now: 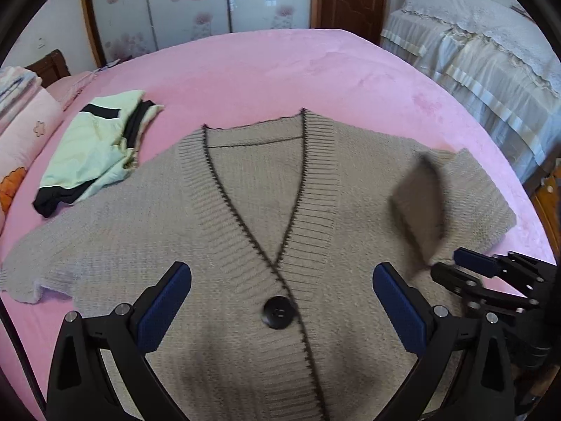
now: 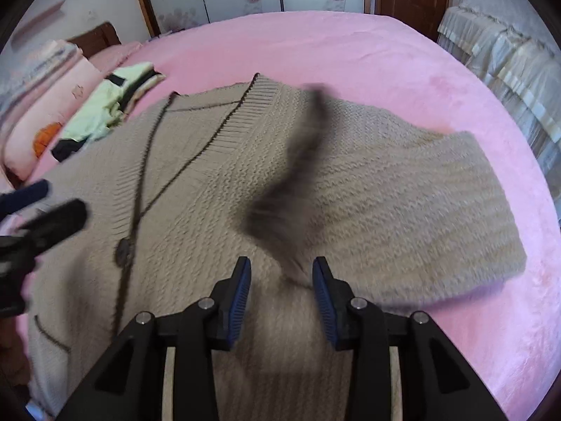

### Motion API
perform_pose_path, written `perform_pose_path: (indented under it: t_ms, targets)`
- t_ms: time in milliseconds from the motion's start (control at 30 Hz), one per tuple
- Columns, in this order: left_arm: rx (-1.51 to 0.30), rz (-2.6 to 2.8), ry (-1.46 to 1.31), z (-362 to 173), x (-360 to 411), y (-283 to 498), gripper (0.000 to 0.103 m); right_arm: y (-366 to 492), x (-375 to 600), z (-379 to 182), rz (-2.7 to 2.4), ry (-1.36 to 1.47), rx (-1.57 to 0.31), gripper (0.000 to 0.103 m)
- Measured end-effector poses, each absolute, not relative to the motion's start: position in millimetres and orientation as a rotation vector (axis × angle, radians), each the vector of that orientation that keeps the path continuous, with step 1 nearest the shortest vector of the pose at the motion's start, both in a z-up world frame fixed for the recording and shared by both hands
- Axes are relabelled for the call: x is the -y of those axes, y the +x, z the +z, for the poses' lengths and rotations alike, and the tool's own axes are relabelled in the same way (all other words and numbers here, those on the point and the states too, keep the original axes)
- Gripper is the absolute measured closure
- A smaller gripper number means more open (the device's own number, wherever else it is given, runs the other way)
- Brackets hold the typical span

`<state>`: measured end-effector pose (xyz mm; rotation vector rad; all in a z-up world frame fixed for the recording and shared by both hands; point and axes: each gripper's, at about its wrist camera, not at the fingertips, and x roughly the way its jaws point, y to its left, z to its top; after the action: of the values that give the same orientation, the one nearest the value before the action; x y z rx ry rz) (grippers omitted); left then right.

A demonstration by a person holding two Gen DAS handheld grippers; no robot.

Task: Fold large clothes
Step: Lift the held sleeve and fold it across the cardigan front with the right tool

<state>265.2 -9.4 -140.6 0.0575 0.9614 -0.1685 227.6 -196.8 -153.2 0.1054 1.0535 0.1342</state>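
A beige knit cardigan with dark trim and a black button lies front-up on the pink bed; it also shows in the right wrist view. My left gripper is open and empty, hovering over the button. My right gripper is open just above the cardigan's right side; it shows at the right in the left wrist view. A blurred flap of the knit hangs in the air in front of the right gripper, touching neither finger clearly. The flap also shows in the left wrist view.
A folded pale green and black garment lies on the bed left of the cardigan. Pink pillows are stacked at the far left. A second bed with white lace covers stands at the right. A wardrobe and a brown door are behind.
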Motion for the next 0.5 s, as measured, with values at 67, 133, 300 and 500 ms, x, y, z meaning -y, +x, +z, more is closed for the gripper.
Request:
perform_pose_path:
  t_ms: [67,133,300,500]
  targets:
    - [-0.969,-0.216,0.048,-145.2,24.4,266.1,0.000,203.1,217.6,-141.0,0.112,0.142,-1.023,0.055]
    - [-0.985,-0.267,0.043,-151.3,39.8,267.9,0.000,187.2,234.2,-131.1,0.090,0.169,-1.004,0.055]
    - [-1.039,-0.323,0.011,-171.9,67.5,275.2,0.000,147.0,271.6,-122.7,0.028,0.284,-0.970,0.055]
    - [-1.165,-0.415,-0.263,-204.1,56.4,299.7,0.033,119.5,288.3,-133.9,-0.029,0.365,-0.953,0.055]
